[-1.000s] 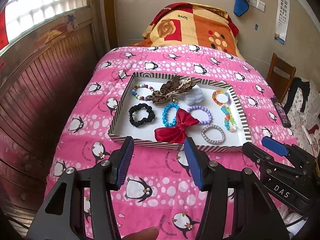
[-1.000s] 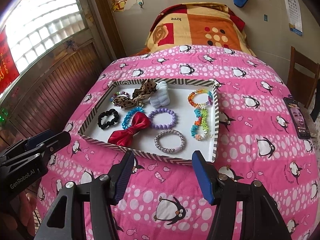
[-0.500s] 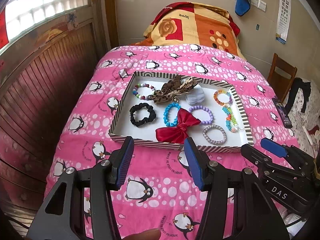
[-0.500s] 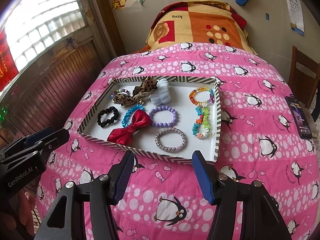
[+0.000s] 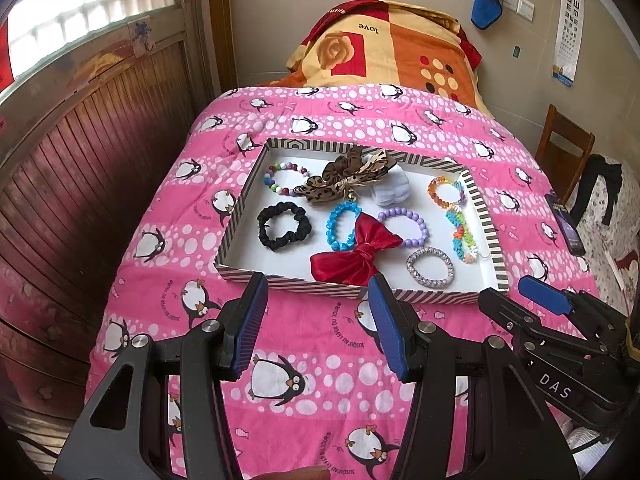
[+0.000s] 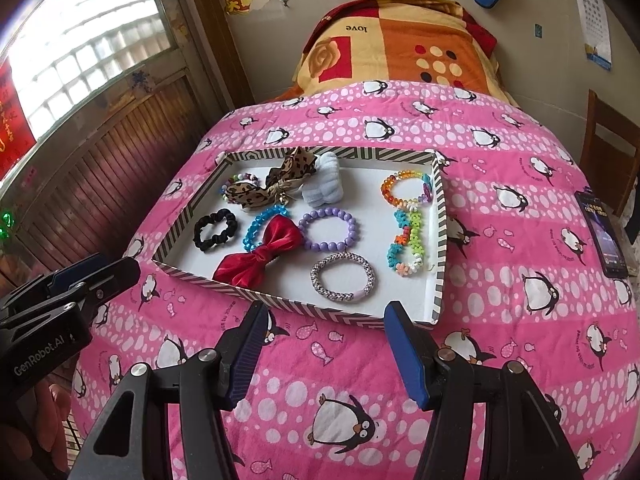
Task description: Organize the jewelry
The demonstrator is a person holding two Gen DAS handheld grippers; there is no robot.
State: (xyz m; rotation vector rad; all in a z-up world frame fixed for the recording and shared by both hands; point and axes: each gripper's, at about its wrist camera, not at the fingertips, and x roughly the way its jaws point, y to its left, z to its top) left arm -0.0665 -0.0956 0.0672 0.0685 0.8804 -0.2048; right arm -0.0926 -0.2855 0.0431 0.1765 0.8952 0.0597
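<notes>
Bed: a pink penguin-print quilt [image 5: 320, 360] covers the bed, and a shallow white cardboard tray with striped walls [image 5: 240, 208] lies flat on it, straight ahead of both cameras.
Tray, left side: a multicoloured round-bead bracelet [image 5: 285, 179] at the far corner, a black fabric scrunchie [image 5: 283, 231] nearer.
Tray, middle: a leopard-print ribbon bow [image 5: 345, 179] lies at the back with a pale fluffy white scrunchie [image 5: 390, 192] just beside it; in front, a bright blue bead bracelet [image 5: 340, 226], a red velvet bow [image 5: 354, 258] overlapping its edge, and a lilac round-bead bracelet [image 5: 404, 226].
Tray, right side: a silver woven bangle [image 5: 430, 266] near the front wall, an orange translucent bead bracelet [image 5: 446, 192] at the back, and a pastel flower-bead chain [image 5: 464, 236] running along the right wall.
Left hand-held gripper [image 5: 318, 330]: released, blue pads wide apart, nothing between them, poised just short of the tray's front wall.
Right hand-held gripper [image 6: 326, 350]: released too, pads parted and empty, hovering before the tray's near right corner.
Bed's right edge: a dark smartphone [image 6: 604, 236] lies well apart from the tray.
</notes>
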